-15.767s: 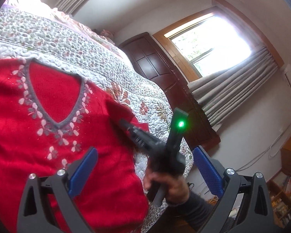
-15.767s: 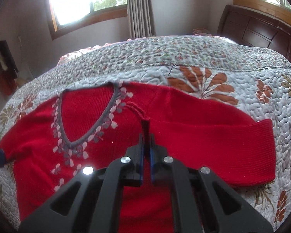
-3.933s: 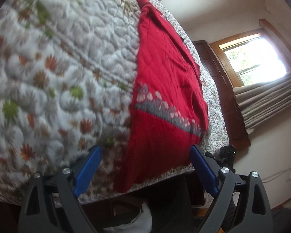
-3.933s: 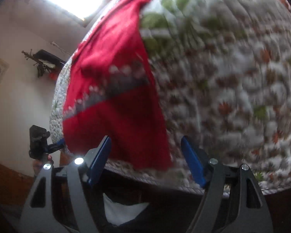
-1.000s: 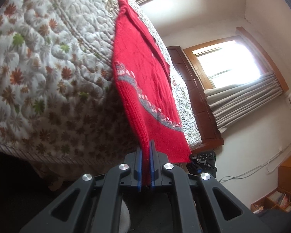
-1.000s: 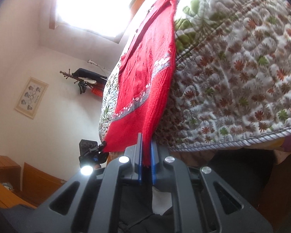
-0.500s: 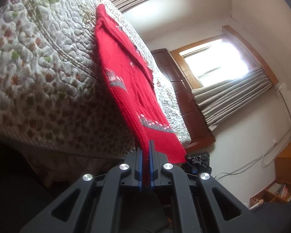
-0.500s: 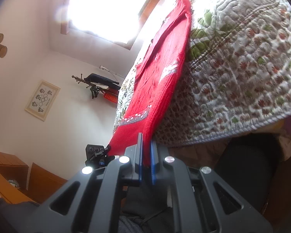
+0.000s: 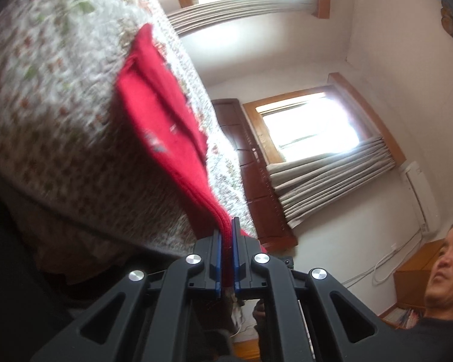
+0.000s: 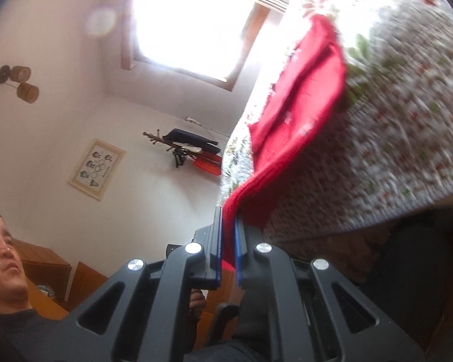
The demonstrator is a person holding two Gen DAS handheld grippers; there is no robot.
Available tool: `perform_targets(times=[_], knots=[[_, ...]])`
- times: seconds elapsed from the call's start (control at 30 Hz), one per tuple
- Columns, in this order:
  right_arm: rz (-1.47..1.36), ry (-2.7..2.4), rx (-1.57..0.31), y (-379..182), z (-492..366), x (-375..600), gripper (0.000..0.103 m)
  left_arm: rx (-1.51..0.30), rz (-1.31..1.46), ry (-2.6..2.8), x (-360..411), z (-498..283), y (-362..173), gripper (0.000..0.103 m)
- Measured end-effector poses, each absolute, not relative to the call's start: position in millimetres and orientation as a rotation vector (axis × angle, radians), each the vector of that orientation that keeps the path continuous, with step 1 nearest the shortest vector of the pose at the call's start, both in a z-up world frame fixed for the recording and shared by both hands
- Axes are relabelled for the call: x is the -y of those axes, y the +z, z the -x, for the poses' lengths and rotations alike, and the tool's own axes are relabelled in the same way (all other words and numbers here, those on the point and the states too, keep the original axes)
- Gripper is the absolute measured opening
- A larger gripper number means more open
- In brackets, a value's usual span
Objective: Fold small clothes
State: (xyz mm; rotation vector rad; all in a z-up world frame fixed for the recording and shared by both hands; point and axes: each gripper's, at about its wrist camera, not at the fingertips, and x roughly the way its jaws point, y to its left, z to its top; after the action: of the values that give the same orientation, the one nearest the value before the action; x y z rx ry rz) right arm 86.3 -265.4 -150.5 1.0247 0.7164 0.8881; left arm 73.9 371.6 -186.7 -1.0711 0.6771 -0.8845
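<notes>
A red knitted sweater (image 9: 163, 126) lies on a floral quilted bed (image 9: 45, 96), its near hem pulled up off the bed's edge. My left gripper (image 9: 225, 229) is shut on one corner of that ribbed hem. In the right wrist view the same red sweater (image 10: 305, 114) runs down from the quilt (image 10: 407, 120) to my right gripper (image 10: 228, 220), which is shut on the other hem corner. Both views are tilted and blurred. The far part of the sweater looks doubled over itself.
A person stands at the bed's foot, seen at the lower right (image 9: 438, 301) and lower left (image 10: 6, 259). Windows with curtains (image 9: 311, 120), a dark wooden headboard (image 9: 250, 175), a coat rack (image 10: 184, 147) and wooden furniture (image 10: 45, 277) surround the bed.
Both grippers, still clamped on the hem, have lifted it higher and swung upward. The sweater now stretches shorter toward the bed, and the person has come into view.
</notes>
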Motion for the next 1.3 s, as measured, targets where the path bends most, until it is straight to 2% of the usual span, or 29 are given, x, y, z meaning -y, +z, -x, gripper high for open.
perform_targets(times=[0.33, 0.6, 0.93, 1.03, 1.1, 1.17, 1.3], knots=[[-1.027, 0.842, -0.713, -133.4, -174.0, 264.9, 0.005, -0.734, 1.124, -0.829, -377.6, -169.5, -169.5, 0.005], [-1.051, 0.72, -0.789, -155.2, -246.3, 277.1, 0.005, -0.82, 1.194, -0.752, -381.3, -249.2, -198.7, 0.005], [-1.056, 0.616, -0.945, -209.0, -323.2, 269.2, 0.006, -0.931, 1.239, -0.671, -372.2, -314.2, -243.1, 0.006], [-1.053, 0.618, -0.97, -213.1, -337.7, 267.9, 0.01, -0.955, 1.245, -0.657, -371.5, -324.0, -251.7, 0.012], [-1.049, 0.623, -0.99, -213.2, -341.4, 266.5, 0.015, -0.963, 1.238, -0.662, -370.6, -327.3, -253.5, 0.02], [-1.036, 0.639, -1.003, -209.3, -344.4, 264.7, 0.025, -0.954, 1.21, -0.679, -370.1, -328.8, -248.5, 0.032], [-0.98, 0.674, -0.989, -189.1, -347.8, 264.9, 0.03, -0.928, 1.12, -0.722, -370.7, -328.9, -229.7, 0.04]])
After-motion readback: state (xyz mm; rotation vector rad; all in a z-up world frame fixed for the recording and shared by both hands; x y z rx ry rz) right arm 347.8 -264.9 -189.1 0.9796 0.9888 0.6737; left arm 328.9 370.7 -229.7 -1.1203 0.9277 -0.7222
